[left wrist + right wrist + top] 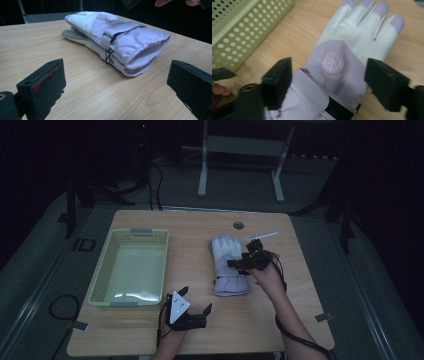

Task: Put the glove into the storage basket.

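Observation:
A lilac-and-white winter glove (227, 265) lies flat in the middle of the wooden table (300, 285), fingers pointing away from me; a second glove seems to lie under it (75, 35). My right gripper (239, 262) hovers just over the glove's wrist strap, open, its jaws straddling the glove (337, 57) on either side without touching it (332, 82). My left gripper (195, 300) rests low near the front edge, open, with its jaws apart (117, 87). It points at the cuff opening (140, 52) a short way off, with bare table between.
A pale green perforated basket (102, 270) stands at the left, its wall close to the glove (242, 27). A thin white stick (261, 236) lies behind the glove, near a round cable hole (238, 225). A metal stand (240, 150) is beyond the table.

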A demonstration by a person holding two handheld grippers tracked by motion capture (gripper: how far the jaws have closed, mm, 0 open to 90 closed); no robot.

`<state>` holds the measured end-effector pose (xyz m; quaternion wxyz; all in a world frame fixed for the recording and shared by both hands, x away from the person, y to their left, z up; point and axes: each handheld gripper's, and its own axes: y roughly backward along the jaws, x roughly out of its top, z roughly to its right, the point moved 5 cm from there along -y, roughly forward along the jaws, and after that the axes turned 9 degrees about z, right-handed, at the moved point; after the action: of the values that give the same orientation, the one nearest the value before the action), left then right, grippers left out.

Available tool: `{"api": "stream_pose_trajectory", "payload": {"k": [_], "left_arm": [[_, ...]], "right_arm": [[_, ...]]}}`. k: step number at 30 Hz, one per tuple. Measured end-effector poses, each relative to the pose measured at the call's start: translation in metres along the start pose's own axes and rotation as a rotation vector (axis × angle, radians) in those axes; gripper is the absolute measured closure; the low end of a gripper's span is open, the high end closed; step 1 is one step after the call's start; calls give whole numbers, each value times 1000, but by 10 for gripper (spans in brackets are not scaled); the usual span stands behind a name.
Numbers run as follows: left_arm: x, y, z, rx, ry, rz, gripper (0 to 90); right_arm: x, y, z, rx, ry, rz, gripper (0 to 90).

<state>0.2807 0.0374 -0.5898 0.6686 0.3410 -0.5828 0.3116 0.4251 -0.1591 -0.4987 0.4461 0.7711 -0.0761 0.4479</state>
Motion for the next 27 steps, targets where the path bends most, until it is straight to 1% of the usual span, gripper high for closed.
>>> {"api": "stream_pose_trajectory", "payload": {"k": [1, 2, 3, 4, 5, 6, 7, 8, 9, 10, 11, 12, 13, 15, 16, 17, 18, 19, 20, 21, 22, 23, 24, 25, 26, 27], "left_arm": [[0, 0, 0, 3, -3, 0, 23], [0, 0, 0, 4, -3, -1, 23], [0, -1, 0, 1, -1, -7, 23], [-1, -2, 0, -10, 0, -24, 23], [-1, -3, 0, -16, -4, -49, 23], [-1, -5, 0, -17, -5, -62, 23], [-1, -5, 0, -17, -5, -62, 23], [-2, -7, 0, -18, 0, -78, 23], [-1, -7, -1, -13, -1, -75, 22], [-1, -6, -1, -14, -2, -74, 22], [0, -6, -1, -18, -3, -77, 23], [2, -6, -1, -22, 3, -74, 23], [3, -5, -1, -31, 12, -69, 22], [7, -6, 0, -45, 13, -78, 22], [9, -6, 2, -57, 17, -71, 22], [11, -8, 4, -71, 20, -74, 22], [14, -9, 6, -82, 18, -73, 22], [17, -10, 8, -108, 17, -64, 22], [20, -11, 10, -119, -2, -65, 22], [24, -14, 11, -104, -50, -55, 23], [29, -17, 13, -121, -59, -76, 23], [29, -17, 13, -121, -59, -76, 23], [33, -18, 13, -116, -54, -78, 23], [41, -22, 15, -141, -13, -123, 23], [43, -24, 16, -145, 4, -126, 23], [46, -26, 17, -162, 20, -137, 23]], "right_arm": [[-1, 4, 2, -1, 26, 22, 190], [-1, 5, 3, 9, 32, 29, 184], [-2, 7, 3, 17, 41, 51, 184], [-2, 9, 4, 31, 45, 72, 184], [-3, 11, 6, 47, 49, 80, 184], [-5, 12, 7, 62, 67, 80, 184], [-5, 12, 7, 62, 67, 80, 184], [-9, 16, 14, 70, 104, 61, 187], [-11, 17, 17, 62, 115, 56, 187], [-11, 17, 17, 62, 115, 56, 187], [-14, 20, 23, 53, 128, 56, 187], [-14, 20, 23, 53, 128, 56, 187], [-16, 23, 28, 57, 136, 59, 187], [-17, 25, 30, 48, 143, 58, 187], [-18, 26, 33, 35, 154, 60, 187], [-19, 29, 36, 31, 182, 75, 186], [-19, 29, 36, 31, 182, 75, 186], [-20, 30, 37, 31, 193, 83, 184], [-21, 31, 37, 25, 212, 95, 177], [-21, 33, 38, 11, 229, 98, 178], [-22, 34, 39, 9, 231, 102, 176], [-22, 34, 39, 9, 231, 102, 176], [-22, 36, 40, 11, 228, 116, 172], [-22, 40, 43, 1, 230, 119, 172], [-23, 41, 43, 0, 219, 115, 170], [-24, 41, 44, 1, 207, 116, 158]]}}
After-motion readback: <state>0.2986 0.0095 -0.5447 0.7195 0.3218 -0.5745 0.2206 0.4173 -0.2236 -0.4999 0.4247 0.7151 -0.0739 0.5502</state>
